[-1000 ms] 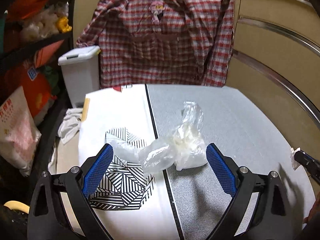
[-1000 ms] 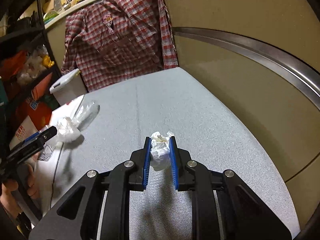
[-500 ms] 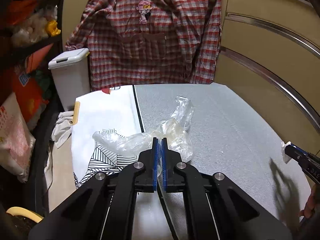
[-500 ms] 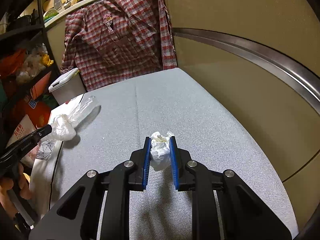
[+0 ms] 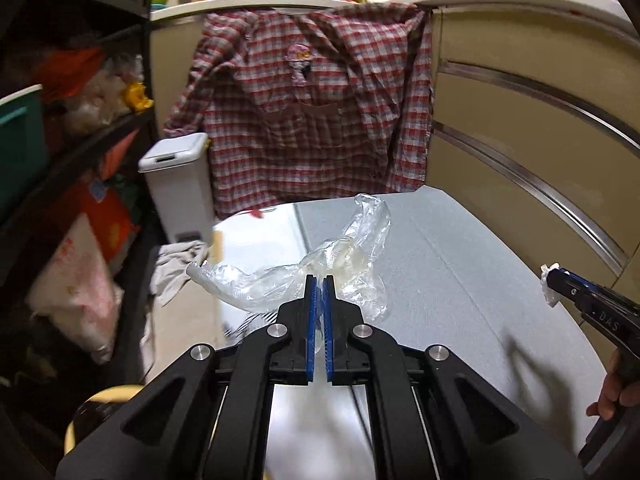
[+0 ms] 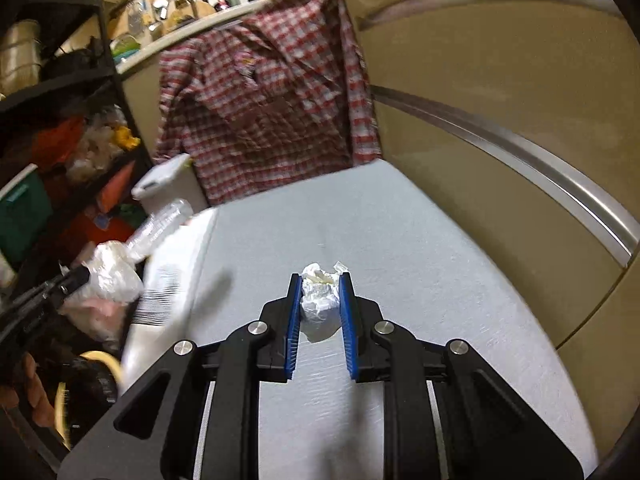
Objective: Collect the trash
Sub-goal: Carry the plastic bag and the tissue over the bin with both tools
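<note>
My left gripper (image 5: 320,280) is shut on a crumpled clear plastic bag (image 5: 352,248) and holds it lifted above the grey table (image 5: 460,264). The bag also shows at the left of the right wrist view (image 6: 112,272). My right gripper (image 6: 320,280) is shut on a wad of white tissue (image 6: 318,300), held above the table (image 6: 400,240). The tissue also shows at the right edge of the left wrist view (image 5: 547,283). A white lidded trash bin (image 5: 178,184) stands on the floor beyond the table's far left corner; it also shows in the right wrist view (image 6: 164,184).
A red plaid shirt (image 5: 312,120) hangs over the counter edge behind the table. A black shelf rack (image 5: 72,152) full of bags stands at the left. A beige cabinet front (image 5: 532,152) runs along the right. A white patterned cloth (image 6: 176,256) covers the table's left part.
My left gripper closed on the plastic bag and lifted it off the table, moving up and toward the bin. My right gripper rose too, still holding the tissue.
</note>
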